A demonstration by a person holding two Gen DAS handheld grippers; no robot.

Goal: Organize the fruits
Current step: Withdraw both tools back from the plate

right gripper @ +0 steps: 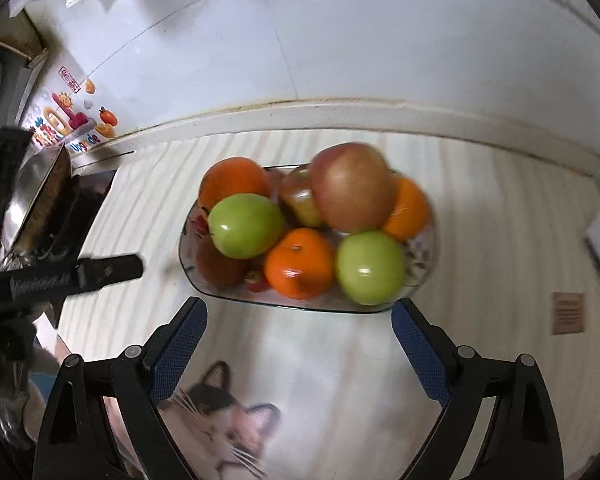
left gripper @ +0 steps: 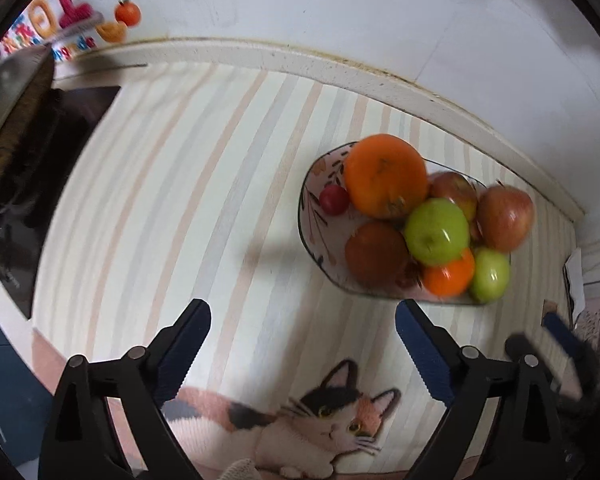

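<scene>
both tools empty, fingers spread wide apart. left tool (left gripper: 302, 322) sits at bottom centre of its frame over the striped mat (left gripper: 172, 184) w/ cat print, on the counter. fruit plate (left gripper: 314, 184) is mid-right there, piled w/ oranges, green + red apples, a small red fruit (left gripper: 334, 199) at its left edge. right tool (right gripper: 299, 318) is at bottom centre of its frame, just below the plate (right gripper: 188, 240); red apple (right gripper: 352, 186) tops the pile, green apples (right gripper: 246, 226) in front.
</scene>
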